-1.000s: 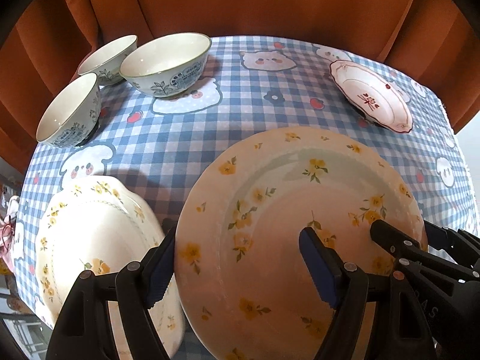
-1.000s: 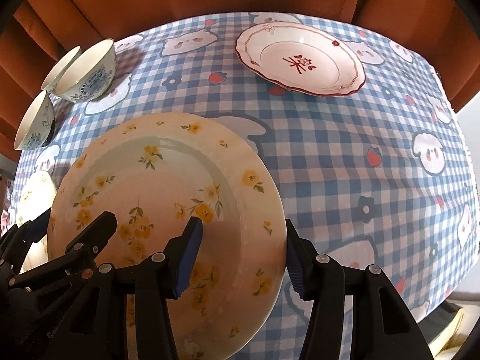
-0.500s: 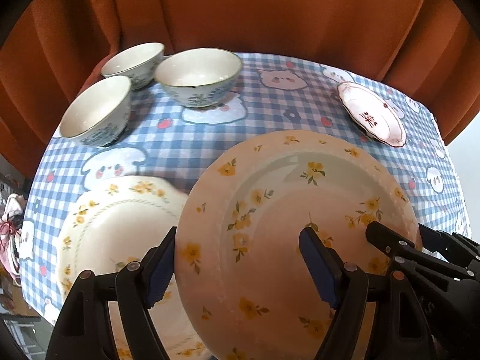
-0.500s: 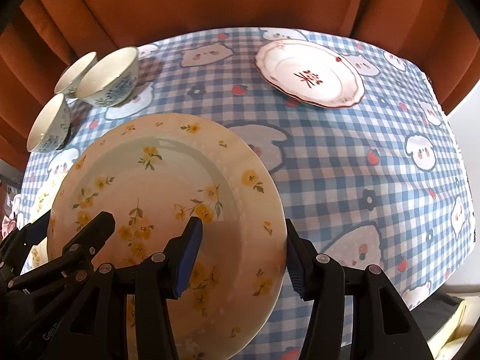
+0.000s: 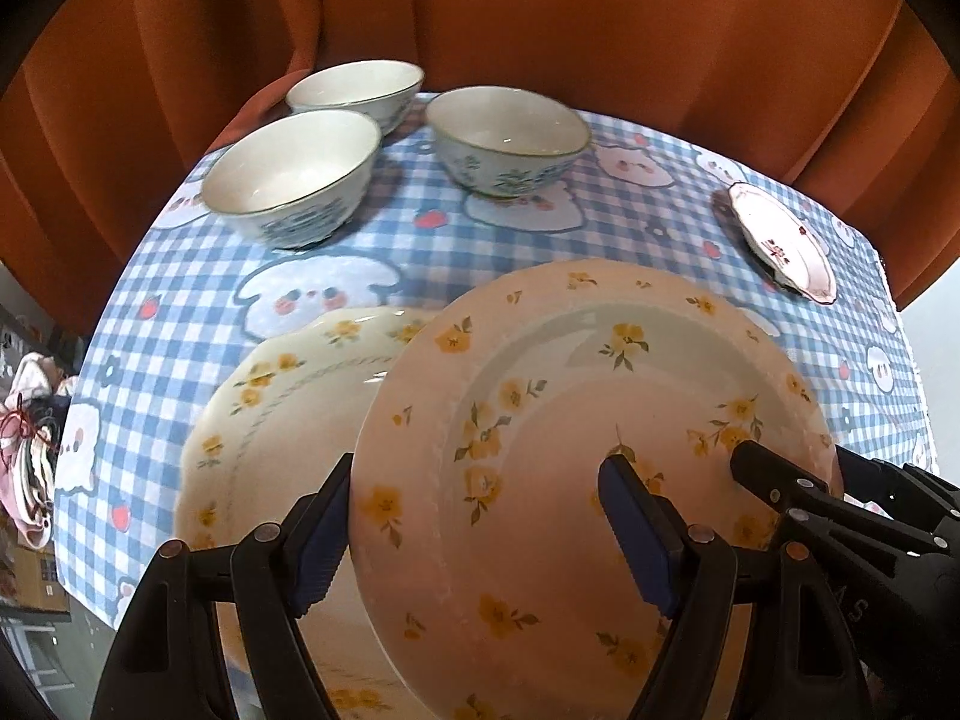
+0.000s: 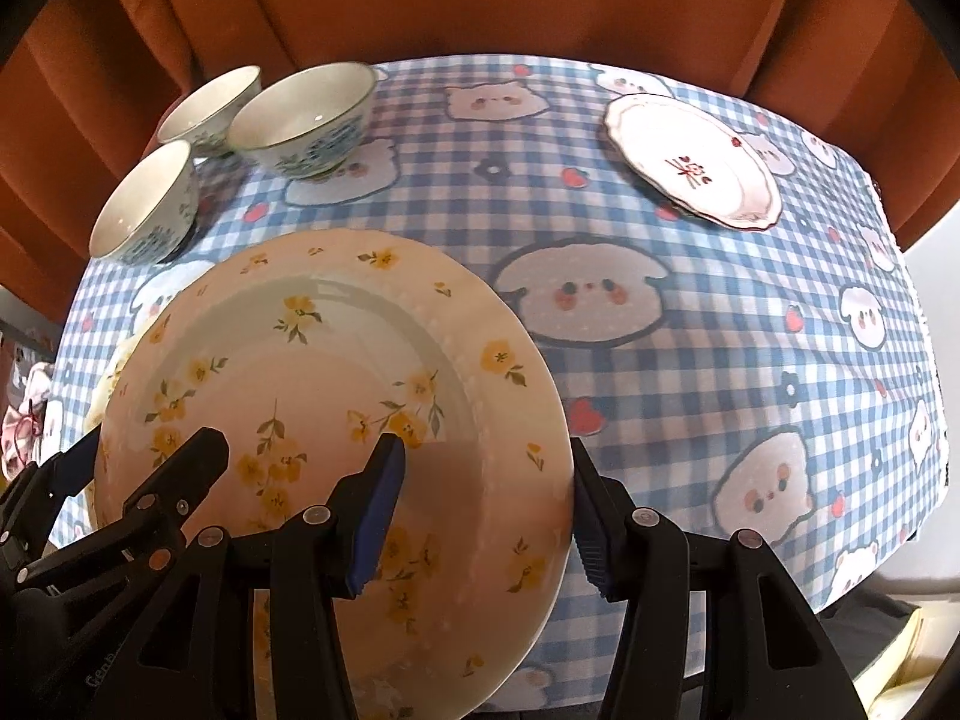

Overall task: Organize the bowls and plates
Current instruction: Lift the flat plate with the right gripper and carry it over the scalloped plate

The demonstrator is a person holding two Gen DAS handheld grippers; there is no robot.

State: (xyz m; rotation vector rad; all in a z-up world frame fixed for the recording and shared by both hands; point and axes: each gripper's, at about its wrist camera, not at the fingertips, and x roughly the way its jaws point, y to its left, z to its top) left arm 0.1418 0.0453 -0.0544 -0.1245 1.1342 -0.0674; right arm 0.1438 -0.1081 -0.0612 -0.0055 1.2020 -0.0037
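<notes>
Your desk (image 6: 690, 360) wears a blue gingham cloth printed with cartoon animal faces, and a rust-orange curtain (image 5: 540, 12) hangs behind its far edge. Above the cloth you hold the big yellow-flower plate (image 5: 570, 420) between both tools, tilted, its near edge toward you. Your left gripper (image 5: 480, 531) clamps the plate's left rim, one blue pad under the edge and the other pressed on the plate's face. Your right gripper (image 6: 480, 516) grips the opposite rim the same way, one pad on the face and one behind the edge; its black fingers also show at the right of the left wrist view.

Beneath the held plate's left side lies a scalloped plate with yellow flowers (image 5: 270, 420), flat on the cloth and partly covered from view. At the far right sits a small scalloped plate with a red motif (image 6: 696, 159), well apart from everything else. Three blue-patterned bowls (image 5: 510, 147) stand upright and close together at the far left corner, all showing white insides.
</notes>
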